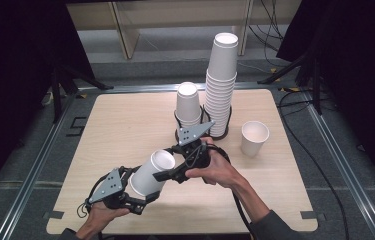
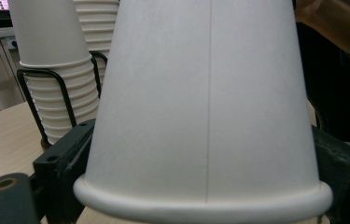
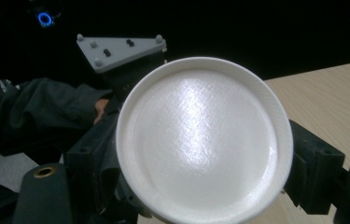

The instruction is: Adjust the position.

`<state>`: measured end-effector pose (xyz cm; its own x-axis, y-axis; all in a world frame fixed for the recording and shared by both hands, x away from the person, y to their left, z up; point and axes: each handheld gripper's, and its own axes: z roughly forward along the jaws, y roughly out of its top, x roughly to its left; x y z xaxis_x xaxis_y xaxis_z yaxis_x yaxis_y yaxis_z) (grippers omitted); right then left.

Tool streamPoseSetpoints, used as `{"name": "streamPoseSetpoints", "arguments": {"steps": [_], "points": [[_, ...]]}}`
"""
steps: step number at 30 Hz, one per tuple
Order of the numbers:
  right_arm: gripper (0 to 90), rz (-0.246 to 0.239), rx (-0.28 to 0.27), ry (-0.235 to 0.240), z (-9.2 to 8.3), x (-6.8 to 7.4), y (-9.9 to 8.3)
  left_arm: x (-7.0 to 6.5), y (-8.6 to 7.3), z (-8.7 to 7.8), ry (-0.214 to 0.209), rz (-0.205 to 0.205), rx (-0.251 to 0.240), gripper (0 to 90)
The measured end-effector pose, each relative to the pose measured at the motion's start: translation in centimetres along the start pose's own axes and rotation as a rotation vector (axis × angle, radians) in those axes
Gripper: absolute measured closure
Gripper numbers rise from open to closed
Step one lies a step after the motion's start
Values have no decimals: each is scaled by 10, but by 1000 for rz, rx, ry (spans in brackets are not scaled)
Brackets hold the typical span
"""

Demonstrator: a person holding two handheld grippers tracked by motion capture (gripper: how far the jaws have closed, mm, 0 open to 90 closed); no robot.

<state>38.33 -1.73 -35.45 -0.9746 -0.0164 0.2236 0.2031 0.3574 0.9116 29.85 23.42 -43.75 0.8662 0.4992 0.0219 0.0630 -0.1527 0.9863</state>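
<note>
Two hand-held grippers meet on one white paper cup [image 1: 151, 172], which hangs tilted in the air above the near part of the worktop [image 1: 125, 125], its closed base turned up toward the far side. The left hand-held gripper [image 1: 142, 196] has its jaws set against the cup's wall just above the rolled rim, as the left gripper view shows [image 2: 205, 116]; the pads appear to press the paper. The right hand-held gripper [image 1: 167, 174] flanks the base end, and in the right gripper view the jaws stand either side of the round bottom [image 3: 205, 140], seemingly touching it, though how firmly I cannot tell. The risk, as I judge it, lies in the handover: thin paper dents under a tight squeeze, and if both pull or twist against each other the wall could crease or the cup pop free and roll off the edge. Letting go on one side before the other has a sure hold would drop it. A swing toward the far side could also knock the tall stack of cups [image 1: 221, 85] or the shorter stack [image 1: 188, 106] in the black wire holder [image 1: 202, 131], and a lone upright cup [image 1: 254, 137] stands just to the right of them. No brand, label or legible writing appears on any cup or on the grippers.
</note>
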Motion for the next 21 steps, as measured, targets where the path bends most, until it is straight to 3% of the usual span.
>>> {"name": "streamPoseSetpoints", "arguments": {"steps": [4, 6, 7, 10, 13, 14, 18, 21], "points": [[209, -34, 73, -37, 1, 4, 1, 0, 0, 0, -6, 8, 18, 110], [162, -19, 122, -58, 0, 7, 2, -1, 0, 0, -8, 10, 21, 113], [158, -28, 144, -66, -1, 8, 2, -1, -1, 2, -20, 13, 11, 115], [158, -52, 198, -73, -1, 12, 4, -2, 0, 1, -25, 37, 58, 120], [159, -75, 247, -91, -2, 14, 5, -3, -1, 4, -45, 41, 50, 122], [159, -120, 251, -85, -2, 12, 7, -3, -1, 2, -46, 52, 79, 122], [166, -164, 332, -88, -4, 15, 12, -4, -1, 3, -63, 65, 100, 125], [168, -202, 413, -97, -2, 18, 18, -4, -2, 5, -75, 64, 88, 125]]}}
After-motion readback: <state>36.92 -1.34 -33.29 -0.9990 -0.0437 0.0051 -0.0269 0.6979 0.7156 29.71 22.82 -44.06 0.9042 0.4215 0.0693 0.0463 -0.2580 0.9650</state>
